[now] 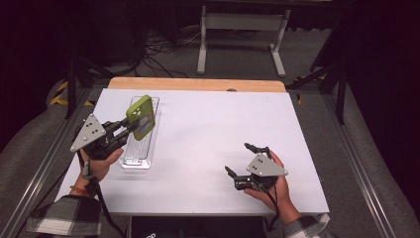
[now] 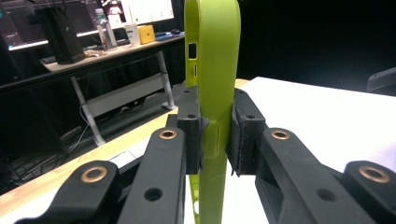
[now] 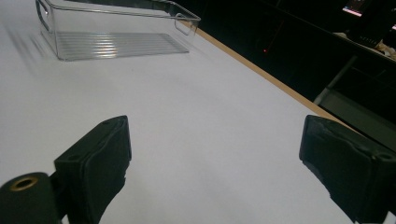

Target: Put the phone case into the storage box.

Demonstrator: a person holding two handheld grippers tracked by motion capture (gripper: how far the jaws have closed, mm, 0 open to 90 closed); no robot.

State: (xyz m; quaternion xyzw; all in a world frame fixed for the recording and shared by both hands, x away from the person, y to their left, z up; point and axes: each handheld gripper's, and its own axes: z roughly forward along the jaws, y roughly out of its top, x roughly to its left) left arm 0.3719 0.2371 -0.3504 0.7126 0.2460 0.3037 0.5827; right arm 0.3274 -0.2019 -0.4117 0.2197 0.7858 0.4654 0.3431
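A lime-green phone case [image 1: 142,116] hangs upright above a clear plastic tray [image 1: 147,154] at the table's left. My left gripper [image 1: 130,127] is shut on the case, and in the left gripper view the pads [image 2: 195,140] press on both of its flat sides while the case [image 2: 213,70] stands on edge between them. At the front right of the table my right gripper [image 1: 238,158] rests in a hand, open, with bare white table between its fingers [image 3: 100,161]. The tray [image 3: 114,44] lies farther off in the right gripper view.
A white sheet [image 1: 213,139] covers the table, with a wooden edge [image 1: 198,84] at the far side. Beyond the table stand a white metal frame [image 1: 242,29] and cables on the floor. A desk with monitors [image 2: 84,28] stands in the background.
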